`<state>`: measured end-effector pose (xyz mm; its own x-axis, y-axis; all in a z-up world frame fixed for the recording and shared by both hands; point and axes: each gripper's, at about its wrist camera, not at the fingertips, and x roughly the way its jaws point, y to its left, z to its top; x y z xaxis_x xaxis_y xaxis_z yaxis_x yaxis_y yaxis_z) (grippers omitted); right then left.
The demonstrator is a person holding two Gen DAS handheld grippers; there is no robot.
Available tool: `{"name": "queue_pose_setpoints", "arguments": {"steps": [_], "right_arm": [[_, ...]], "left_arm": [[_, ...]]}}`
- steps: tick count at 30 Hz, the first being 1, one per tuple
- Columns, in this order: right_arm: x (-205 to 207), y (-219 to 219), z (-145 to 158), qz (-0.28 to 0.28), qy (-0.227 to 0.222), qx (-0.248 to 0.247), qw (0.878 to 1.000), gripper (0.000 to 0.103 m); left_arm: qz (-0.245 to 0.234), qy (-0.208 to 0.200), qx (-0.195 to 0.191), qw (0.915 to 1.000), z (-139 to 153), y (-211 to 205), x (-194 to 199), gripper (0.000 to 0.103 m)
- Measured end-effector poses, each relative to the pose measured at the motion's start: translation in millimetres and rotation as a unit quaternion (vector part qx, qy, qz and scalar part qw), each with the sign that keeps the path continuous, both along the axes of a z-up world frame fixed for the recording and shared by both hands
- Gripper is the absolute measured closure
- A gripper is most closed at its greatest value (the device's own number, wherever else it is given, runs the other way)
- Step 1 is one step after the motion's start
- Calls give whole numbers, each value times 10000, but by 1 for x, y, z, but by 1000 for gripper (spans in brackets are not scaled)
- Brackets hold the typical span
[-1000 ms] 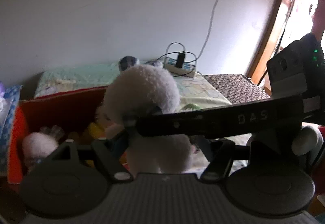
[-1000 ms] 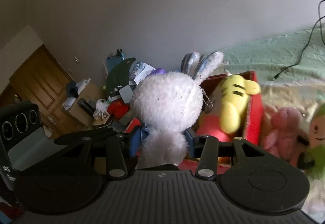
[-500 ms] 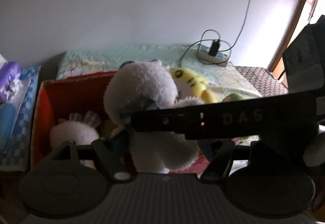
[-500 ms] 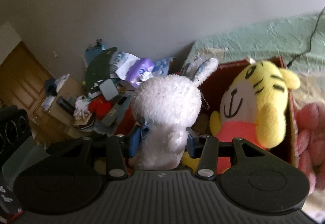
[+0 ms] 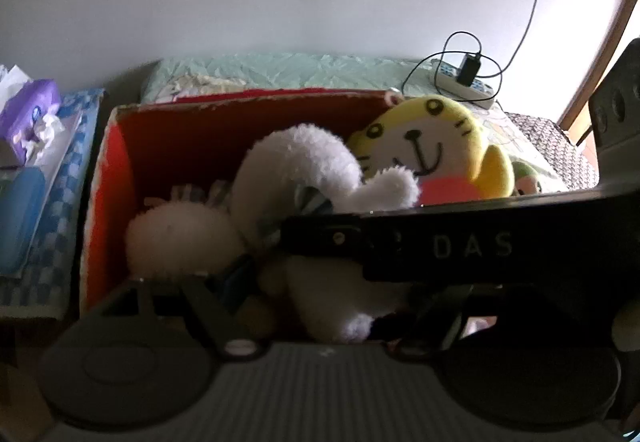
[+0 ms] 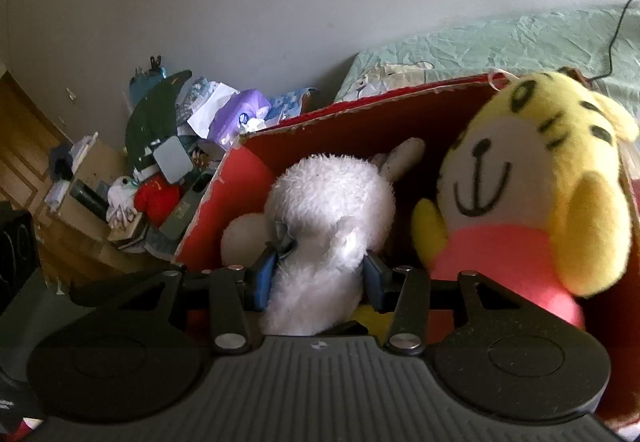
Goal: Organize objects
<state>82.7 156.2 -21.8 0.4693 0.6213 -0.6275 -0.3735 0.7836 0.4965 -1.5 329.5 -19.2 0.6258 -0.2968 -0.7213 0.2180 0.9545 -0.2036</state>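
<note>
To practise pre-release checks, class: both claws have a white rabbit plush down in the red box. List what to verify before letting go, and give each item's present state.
1. White rabbit plush is within the red box walls: ok.
2. Right claw has its pads pressed into the fur: ok.
3. Left claw: its jaws have just been opening with the plush between them, and the visible pad stands clear of the fur: ok.
4. Rabbit rests on the box floor: cannot tell, hidden.
5. Yellow tiger plush lies outside both grips: ok.
</note>
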Motion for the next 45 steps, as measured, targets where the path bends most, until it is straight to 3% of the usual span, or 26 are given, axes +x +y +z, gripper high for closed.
{"name": "queue_pose_setpoints", "arguments": {"steps": [11, 18, 26, 35, 45], "right_arm": [[2, 7, -3, 120, 59, -92, 9999, 51], [-3, -10, 13, -185, -311, 30, 9993, 44], [6, -19, 3, -480, -72, 133, 9987, 71], [3, -6, -8, -202, 76, 114, 9997, 75], [4, -16, -14, -323, 122, 151, 9993, 80]], "left_arm": [[145, 246, 39, 9996, -13, 5, 8, 21], [172, 291, 78, 9994, -15, 2, 12, 20], [177, 303, 207, 9992, -17, -3, 14, 19], [256, 454, 332, 9981, -15, -6, 18, 18], [334, 542, 440, 9970, -16, -11, 20, 15]]}}
